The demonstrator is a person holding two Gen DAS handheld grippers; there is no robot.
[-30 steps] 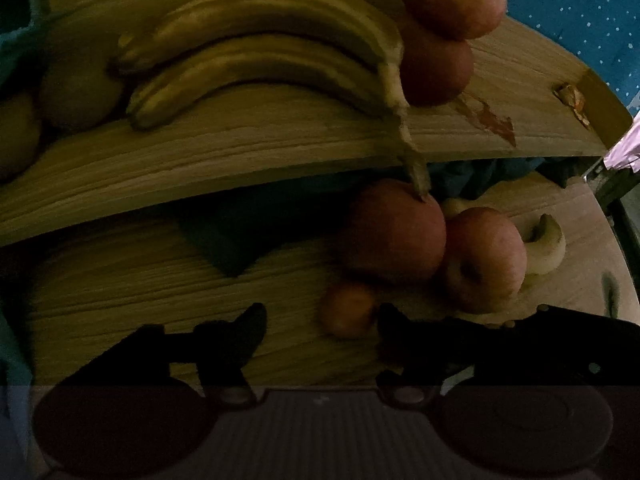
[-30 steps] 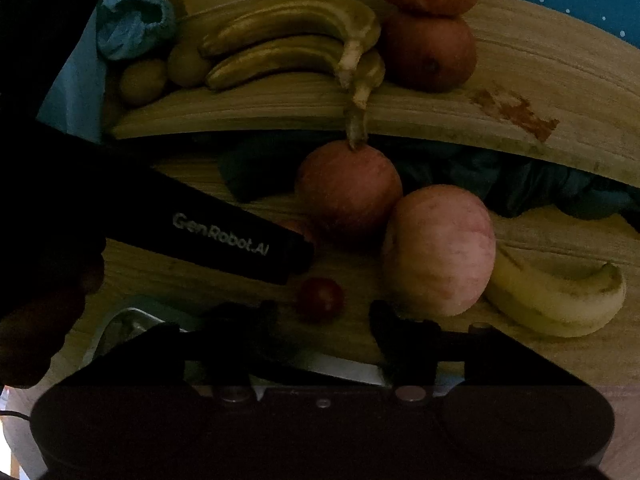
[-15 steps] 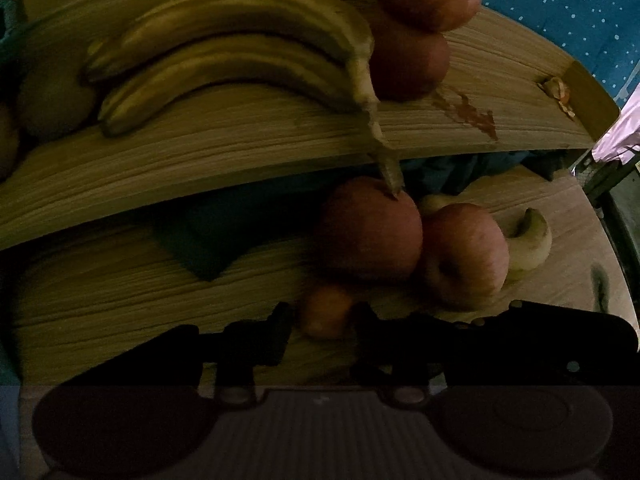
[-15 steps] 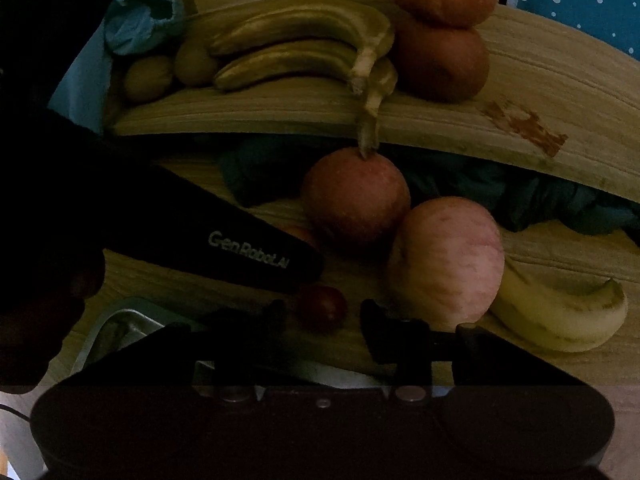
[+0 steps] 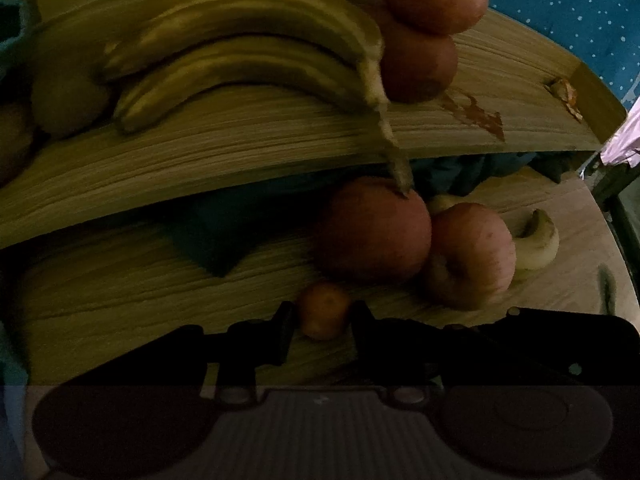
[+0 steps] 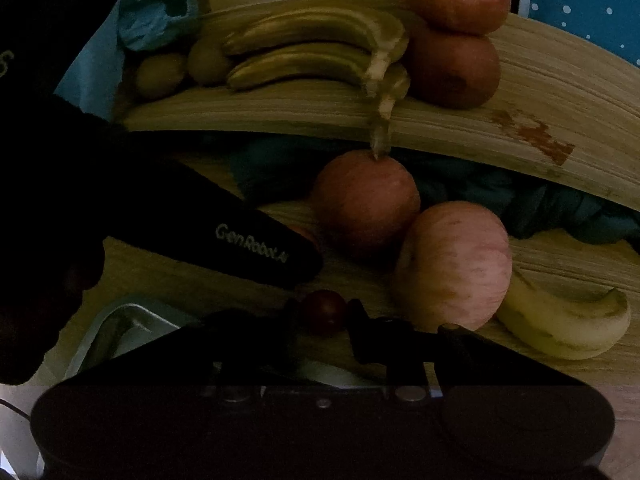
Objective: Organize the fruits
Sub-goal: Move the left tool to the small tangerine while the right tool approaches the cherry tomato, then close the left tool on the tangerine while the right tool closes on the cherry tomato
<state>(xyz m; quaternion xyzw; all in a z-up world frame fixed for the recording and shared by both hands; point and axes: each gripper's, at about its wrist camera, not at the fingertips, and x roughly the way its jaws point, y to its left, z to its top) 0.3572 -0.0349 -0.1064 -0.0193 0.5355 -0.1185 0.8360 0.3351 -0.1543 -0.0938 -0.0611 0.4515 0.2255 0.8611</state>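
A small orange fruit [image 5: 324,309] lies on the lower wooden board, and my left gripper [image 5: 323,330] is shut on it, one finger against each side. In the right wrist view a small dark red fruit [image 6: 324,309] sits between the fingers of my right gripper [image 6: 324,318], which is shut on it. Two red apples [image 5: 372,236] [image 5: 472,256] rest just behind, with a single banana [image 6: 560,328] to their right. The upper shelf [image 5: 240,140] carries two bananas [image 5: 240,52] and two stacked apples [image 5: 420,64].
The left gripper's black body [image 6: 248,240] crosses the right wrist view from the left. A metal tray [image 6: 120,328] lies at the lower left. Brownish round fruits [image 6: 160,74] and a blue cloth [image 6: 156,12] sit at the shelf's left end. Dark cloth [image 6: 560,208] lies under the shelf.
Both grippers moved forward and narrowed their fingers, the left onto the small orange fruit and the right onto the small dark red fruit.
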